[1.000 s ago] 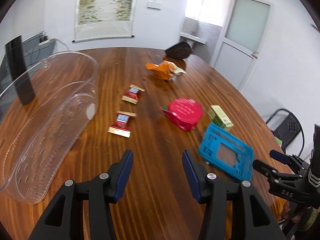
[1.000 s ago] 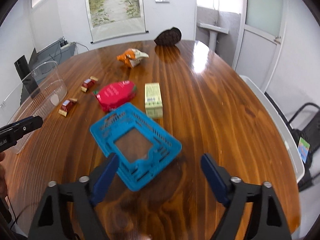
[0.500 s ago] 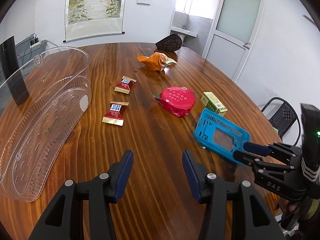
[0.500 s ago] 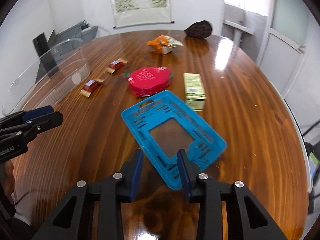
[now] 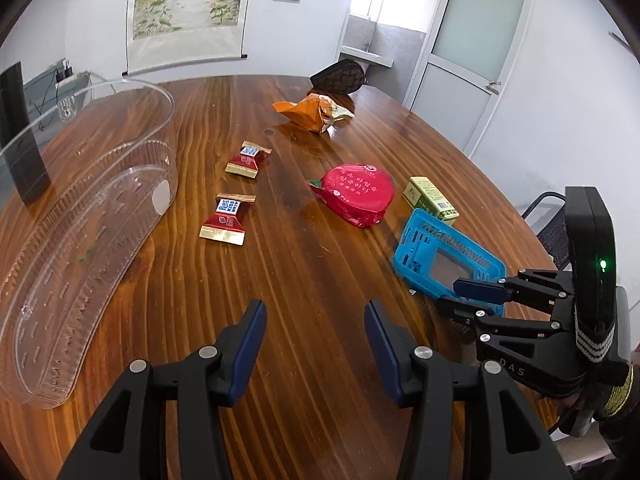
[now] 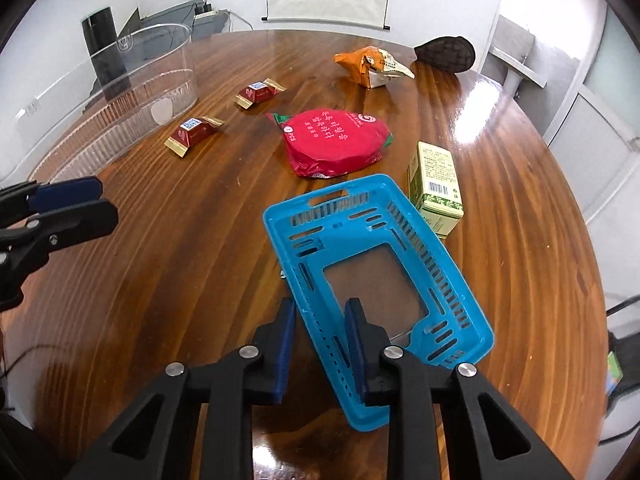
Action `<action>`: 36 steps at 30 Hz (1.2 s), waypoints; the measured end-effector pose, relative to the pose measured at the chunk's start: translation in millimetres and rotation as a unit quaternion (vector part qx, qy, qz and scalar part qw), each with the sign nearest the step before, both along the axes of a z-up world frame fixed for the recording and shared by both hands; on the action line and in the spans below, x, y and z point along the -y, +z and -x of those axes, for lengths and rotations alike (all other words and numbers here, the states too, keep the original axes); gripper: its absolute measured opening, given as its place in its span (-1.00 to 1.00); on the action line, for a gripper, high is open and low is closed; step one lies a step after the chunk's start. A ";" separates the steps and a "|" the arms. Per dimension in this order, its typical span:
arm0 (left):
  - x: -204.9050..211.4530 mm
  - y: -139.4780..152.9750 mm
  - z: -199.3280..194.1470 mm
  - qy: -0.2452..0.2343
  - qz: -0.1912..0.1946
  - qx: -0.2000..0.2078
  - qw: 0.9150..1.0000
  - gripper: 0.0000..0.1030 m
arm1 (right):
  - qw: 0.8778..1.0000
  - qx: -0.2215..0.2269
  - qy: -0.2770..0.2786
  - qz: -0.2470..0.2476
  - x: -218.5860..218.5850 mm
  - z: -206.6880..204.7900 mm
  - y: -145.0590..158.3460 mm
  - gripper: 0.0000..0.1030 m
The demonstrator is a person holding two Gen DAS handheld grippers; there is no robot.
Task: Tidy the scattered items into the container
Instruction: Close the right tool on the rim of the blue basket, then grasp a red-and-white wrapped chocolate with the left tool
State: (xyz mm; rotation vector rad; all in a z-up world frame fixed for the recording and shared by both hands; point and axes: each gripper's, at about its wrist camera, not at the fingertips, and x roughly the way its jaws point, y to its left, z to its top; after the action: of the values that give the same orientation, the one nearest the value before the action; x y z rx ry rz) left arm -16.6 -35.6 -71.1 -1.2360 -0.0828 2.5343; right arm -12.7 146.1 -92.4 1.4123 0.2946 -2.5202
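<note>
Our right gripper [image 6: 318, 344] is clamped on the near wall of the blue basket [image 6: 372, 264], tilting it off the table [image 6: 180, 248]; our left gripper [image 5: 314, 346] hangs spread, holding nothing. Judged step: positioning the basket. Beyond lie the green box [image 6: 436, 184], red pouch [image 6: 334, 142], two candies [image 6: 194, 131] [image 6: 258, 92] and orange packet [image 6: 370, 64], all outside it. Next, seat it level.

Both fisheye views ride low behind their tongs, facing across the counter [image 5: 304, 264] toward the far wall; each sees the blue basket [image 6: 372, 264] close by.
</note>
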 end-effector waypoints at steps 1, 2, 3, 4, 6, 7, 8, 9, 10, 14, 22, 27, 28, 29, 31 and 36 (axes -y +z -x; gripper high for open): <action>0.0 -0.6 1.3 0.002 -0.001 0.002 1.000 0.01 | 1.000 0.000 0.002 0.001 -0.2 -0.9 0.3 -0.61; 0.9 -1.0 2.0 0.004 -0.001 0.002 1.000 0.01 | 1.000 -0.001 0.003 0.002 -0.5 -1.9 0.5 -0.62; 3.1 -1.4 3.0 0.009 -0.003 0.004 1.000 0.01 | 1.000 -0.001 0.003 0.003 -1.3 -3.2 0.7 -0.65; 5.8 -1.9 3.9 0.014 -0.004 0.005 1.000 0.01 | 1.000 0.001 0.001 0.008 -2.5 -4.6 1.0 -0.67; 11.0 -3.2 5.4 0.025 -0.002 0.006 1.000 0.01 | 1.000 0.005 -0.002 0.016 -4.3 -7.2 1.5 -0.72; 13.8 -4.8 6.5 0.031 0.004 0.007 0.999 0.01 | 1.000 0.008 -0.002 0.021 -5.2 -9.2 1.4 -0.73; 16.6 -6.7 7.9 0.038 0.010 0.009 0.999 0.01 | 1.000 0.010 -0.002 0.025 -6.1 -11.5 1.1 -0.73; 19.8 -8.4 9.5 0.044 0.012 0.012 0.999 0.01 | 1.000 0.012 -0.003 0.029 -6.9 -13.4 0.7 -0.73; 23.2 -10.1 11.1 0.049 0.012 0.014 0.999 0.01 | 0.999 0.015 -0.005 0.033 -8.2 -15.2 0.1 -0.73; 34.1 -14.1 18.4 0.069 0.021 0.018 0.997 0.00 | 0.999 0.019 -0.008 0.045 -12.6 -18.4 -0.3 -0.73; 31.6 -16.7 51.5 0.079 0.040 0.016 0.996 0.01 | 0.998 0.001 -0.018 0.063 -18.6 -17.8 6.3 -0.71; 21.7 -21.4 79.8 0.072 0.051 0.019 0.996 0.01 | 0.997 -0.001 -0.022 0.070 -20.2 -14.0 8.2 -0.59; 20.4 -23.4 84.6 0.071 0.053 0.021 0.996 0.01 | 0.997 -0.001 -0.023 0.071 -20.8 -13.6 7.9 -0.58; 19.1 -25.5 89.5 0.069 0.056 0.023 0.996 0.01 | 0.997 0.000 -0.025 0.073 -21.4 -13.1 7.6 -0.56; 16.4 -29.5 99.3 0.066 0.061 0.026 0.996 0.01 | 0.997 0.000 -0.027 0.075 -22.4 -12.7 8.0 -0.54; 9.8 -39.6 123.7 0.059 0.074 0.035 0.995 0.01 | 0.996 -0.001 -0.031 0.078 -24.3 -11.6 8.6 -0.53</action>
State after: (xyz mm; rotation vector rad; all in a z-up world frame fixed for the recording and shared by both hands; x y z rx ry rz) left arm -140.3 -45.4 -110.7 -1.4159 0.0166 2.6385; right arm -1.2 170.4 -83.8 1.3776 0.0524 -2.5312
